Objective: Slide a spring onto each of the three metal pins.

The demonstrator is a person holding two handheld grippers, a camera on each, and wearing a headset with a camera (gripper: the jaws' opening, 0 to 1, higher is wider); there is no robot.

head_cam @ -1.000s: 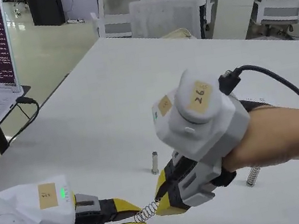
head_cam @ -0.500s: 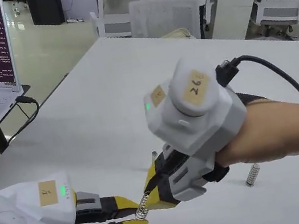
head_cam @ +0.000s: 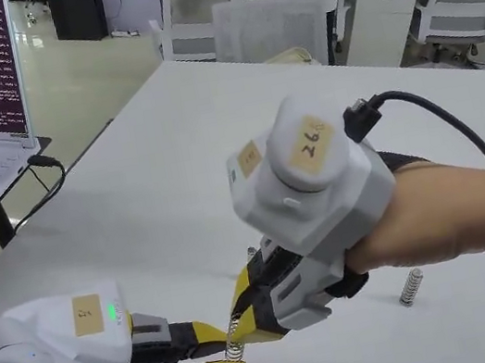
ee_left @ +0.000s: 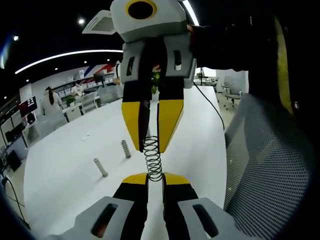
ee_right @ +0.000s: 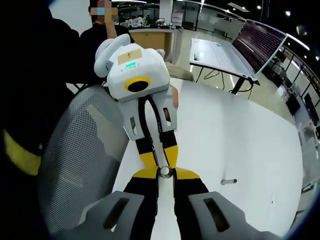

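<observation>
Held thing: a spring (ee_left: 152,157) is carried clear of the counter (head_cam: 181,155), bridged between the two grippers.
Left gripper (ee_left: 152,178): its jaws are closed on the spring's near end, the yellow tips pressed to either side of the coil.
Right gripper (ee_left: 151,147): it is met nose to nose; its jaws are drawn in on the far end, and in its own view the coil is seen end-on as a small ring pinched between the tips.
Long axis: the spring is laid along the line from one gripper to the other; in the head view it is tilted steeply, close to upright.
Targets: a first pin (ee_left: 126,148) and a second pin (ee_left: 100,167) are stood on the counter, apart from each other, to the left of the held spring in the left gripper view; no coil is made out on either.
Key relation: the right gripper is judged the nearer to the pins; the spring's axis would have to be brought over a pin's axis and one end freed.
Spare: a second spring (head_cam: 411,286) is left on the counter beside the right forearm.
Materials: the springs are thin bright wire, open-coiled and springy; the pins are short, smooth grey metal cylinders; the counter is matt white and flat.
</observation>
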